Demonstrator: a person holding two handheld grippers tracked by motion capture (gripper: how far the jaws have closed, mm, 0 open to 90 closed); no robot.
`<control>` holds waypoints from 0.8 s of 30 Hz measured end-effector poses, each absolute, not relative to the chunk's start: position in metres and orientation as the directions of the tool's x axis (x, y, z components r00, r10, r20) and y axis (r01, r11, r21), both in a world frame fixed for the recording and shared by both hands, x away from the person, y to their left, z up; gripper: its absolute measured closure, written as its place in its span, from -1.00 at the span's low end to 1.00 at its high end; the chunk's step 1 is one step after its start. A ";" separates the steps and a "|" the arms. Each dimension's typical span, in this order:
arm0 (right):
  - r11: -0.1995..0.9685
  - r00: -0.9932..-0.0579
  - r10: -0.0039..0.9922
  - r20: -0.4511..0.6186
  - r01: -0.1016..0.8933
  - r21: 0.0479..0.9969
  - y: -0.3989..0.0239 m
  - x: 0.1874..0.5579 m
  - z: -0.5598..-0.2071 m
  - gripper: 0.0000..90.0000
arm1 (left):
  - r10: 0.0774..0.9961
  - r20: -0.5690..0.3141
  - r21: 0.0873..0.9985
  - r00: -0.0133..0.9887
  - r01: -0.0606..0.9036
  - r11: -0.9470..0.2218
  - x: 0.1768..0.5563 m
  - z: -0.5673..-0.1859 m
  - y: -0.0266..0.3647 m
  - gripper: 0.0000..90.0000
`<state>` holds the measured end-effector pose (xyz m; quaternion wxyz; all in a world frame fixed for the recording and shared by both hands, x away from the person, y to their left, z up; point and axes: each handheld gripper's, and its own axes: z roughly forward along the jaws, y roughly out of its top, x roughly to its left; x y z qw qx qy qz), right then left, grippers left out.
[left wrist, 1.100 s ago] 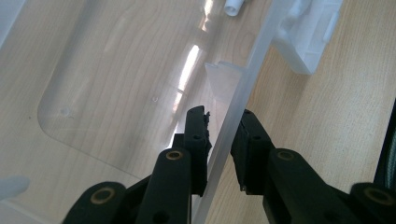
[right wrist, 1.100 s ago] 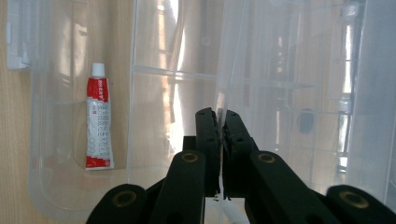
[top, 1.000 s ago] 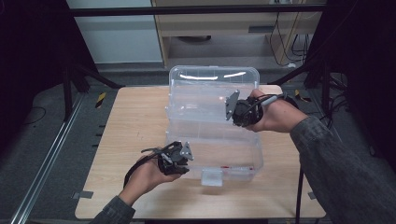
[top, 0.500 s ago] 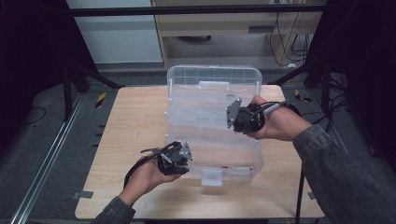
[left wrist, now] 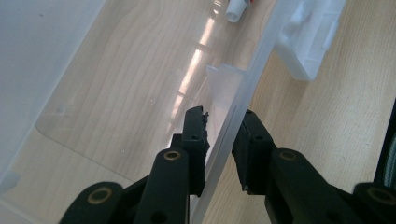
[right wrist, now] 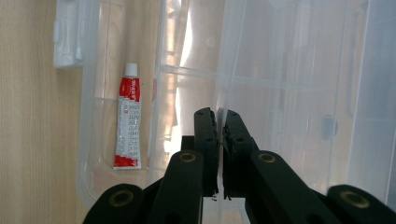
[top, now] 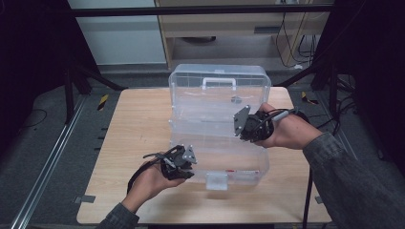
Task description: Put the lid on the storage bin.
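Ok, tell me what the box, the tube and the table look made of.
Box: clear, glossy plastic, probably; the wood grain shows through its walls. Tube: looks like soft metal or laminate, printed red and white, white cap, creased body. Table: pale wood or wood-look laminate, matt, visible grain.

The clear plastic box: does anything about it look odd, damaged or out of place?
Nothing looks damaged. The clear box stands open on the table, and a red and white tube lies flat inside. Both tongs grip its thin walls.

Clear box (top: 217,119), red-white tube (right wrist: 127,122)
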<state>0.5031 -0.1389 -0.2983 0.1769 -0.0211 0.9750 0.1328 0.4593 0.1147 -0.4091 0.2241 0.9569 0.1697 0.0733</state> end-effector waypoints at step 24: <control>0.963 -0.942 0.007 -0.334 -0.083 0.256 -0.148 0.501 -0.305 0.91 | 0.383 0.074 0.511 0.921 0.295 -0.807 0.452 -0.414 0.108 0.67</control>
